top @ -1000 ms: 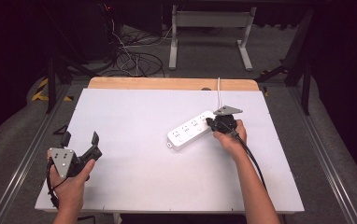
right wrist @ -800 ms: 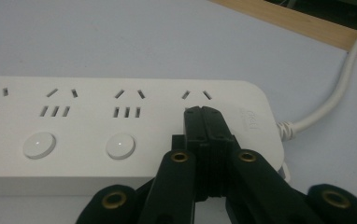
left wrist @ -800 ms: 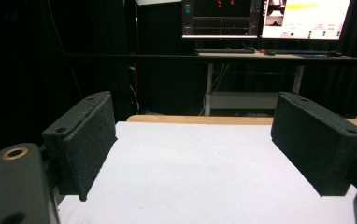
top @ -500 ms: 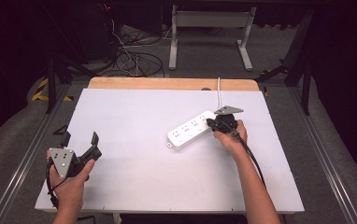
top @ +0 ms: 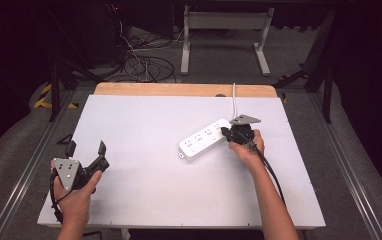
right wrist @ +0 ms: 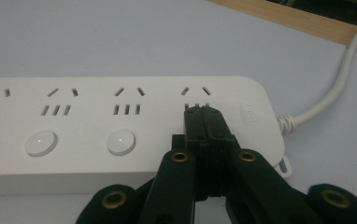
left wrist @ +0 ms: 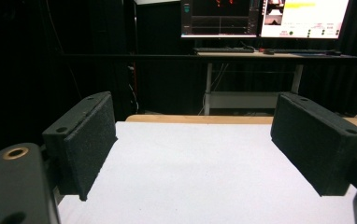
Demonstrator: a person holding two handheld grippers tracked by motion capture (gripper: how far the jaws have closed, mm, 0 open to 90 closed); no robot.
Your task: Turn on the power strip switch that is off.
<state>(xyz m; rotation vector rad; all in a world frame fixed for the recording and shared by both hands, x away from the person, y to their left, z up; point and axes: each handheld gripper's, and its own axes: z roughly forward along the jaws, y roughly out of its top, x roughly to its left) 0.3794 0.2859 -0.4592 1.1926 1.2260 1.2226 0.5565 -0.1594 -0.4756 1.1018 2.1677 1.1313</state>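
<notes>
**Inspector:** Status of the right gripper [right wrist: 203,112]?

**Assistant:** Jaws pressed together, nothing between them; the closed tip rests on the power strip [right wrist: 120,126] at the lower centre of the right gripper view, just where the switch button of the end socket should sit; two buttons [right wrist: 120,142] show to its left, that one is hidden beneath the tip.

**Inspector:** And the strip's position?

**Assistant:** Right of centre in the high view, lying flat on the white table [top: 144,215]; its cord [right wrist: 335,88] runs off to the upper right.

**Inspector:** Left gripper [top: 85,148]?

**Assistant:** Lower left of the high view; jaws spread wide, holding nothing, well apart from the strip.

**Inspector:** Progress?

**Assistant:** Judged mid-press on that end button; whether it has switched, I cannot tell; the other buttons appear untouched.
</notes>
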